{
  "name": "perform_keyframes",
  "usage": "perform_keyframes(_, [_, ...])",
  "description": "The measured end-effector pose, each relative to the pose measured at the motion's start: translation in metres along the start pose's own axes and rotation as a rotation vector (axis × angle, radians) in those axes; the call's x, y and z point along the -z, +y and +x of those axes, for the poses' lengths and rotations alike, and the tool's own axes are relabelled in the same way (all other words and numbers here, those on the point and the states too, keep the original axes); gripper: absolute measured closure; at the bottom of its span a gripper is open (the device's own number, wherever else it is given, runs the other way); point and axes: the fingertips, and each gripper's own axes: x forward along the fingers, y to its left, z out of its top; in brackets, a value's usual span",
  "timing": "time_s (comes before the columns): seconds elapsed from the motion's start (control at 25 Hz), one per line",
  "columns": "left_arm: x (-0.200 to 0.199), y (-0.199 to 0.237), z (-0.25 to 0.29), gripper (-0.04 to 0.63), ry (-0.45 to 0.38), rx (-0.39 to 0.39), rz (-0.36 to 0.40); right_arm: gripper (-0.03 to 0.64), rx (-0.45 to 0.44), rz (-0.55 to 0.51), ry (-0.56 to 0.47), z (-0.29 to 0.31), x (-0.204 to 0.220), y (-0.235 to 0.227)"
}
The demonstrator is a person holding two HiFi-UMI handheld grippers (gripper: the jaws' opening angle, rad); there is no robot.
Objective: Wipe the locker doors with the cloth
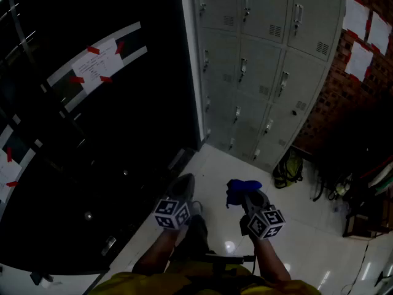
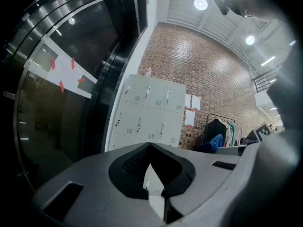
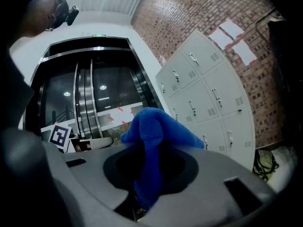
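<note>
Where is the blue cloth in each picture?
Head view: the cloth is low centre, in the right hand-held gripper.
Left gripper view: a small blue patch at middle right, likely the cloth.
Right gripper view: centre, clamped between the jaws.
Shared landmark: the grey lockers.

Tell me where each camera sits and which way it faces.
Head view: on the person's head, aimed steeply down at floor and lockers; both forearms, left gripper and right gripper show.
Left gripper view: on the left gripper, looking along its shut, empty jaws toward the lockers.
Right gripper view: on the right gripper, looking along jaws shut on the cloth, lockers beyond.
Shared: all three see the lockers.
</note>
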Motion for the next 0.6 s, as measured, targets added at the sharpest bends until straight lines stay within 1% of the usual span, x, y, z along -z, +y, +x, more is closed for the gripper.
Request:
perform_keyframes(0.16, [-0.006, 0.053, 0.081, 0.603, -0.010, 0.026, -0.018, 0.546, 0.007, -0.023, 0.010, 0.079, -0.004, -0.023])
perform_keyframes(0.28, [-0.022, 0.089, 0.171, 0.603, -0.017, 0.087, -0.003, 0.546, 0.045, -0.026, -0.012, 0.158, -0.022, -0.062])
perform_keyframes(0.36, [-0.047, 0.115, 0.235, 0.603, -0.025, 0.131, 0.021, 0.546, 0.076, -0.020, -0.042, 0.219, -0.046, -0.089])
perform_keyframes(0.44, [-0.082, 0.140, 0.292, 0.603, -0.044, 0.174, 0.040, 0.546, 0.087, -0.034, -0.071, 0.282, -0.078, -0.108])
perform_keyframes(0.52, [-0.113, 0.166, 0.340, 0.603, -0.055, 0.204, 0.058, 0.546, 0.093, -0.073, -0.086, 0.339, -0.107, -0.117])
perform_keyframes(0.6, [-0.134, 0.191, 0.385, 0.603, -0.062, 0.218, 0.074, 0.546, 0.102, -0.105, -0.103, 0.387, -0.132, -0.124])
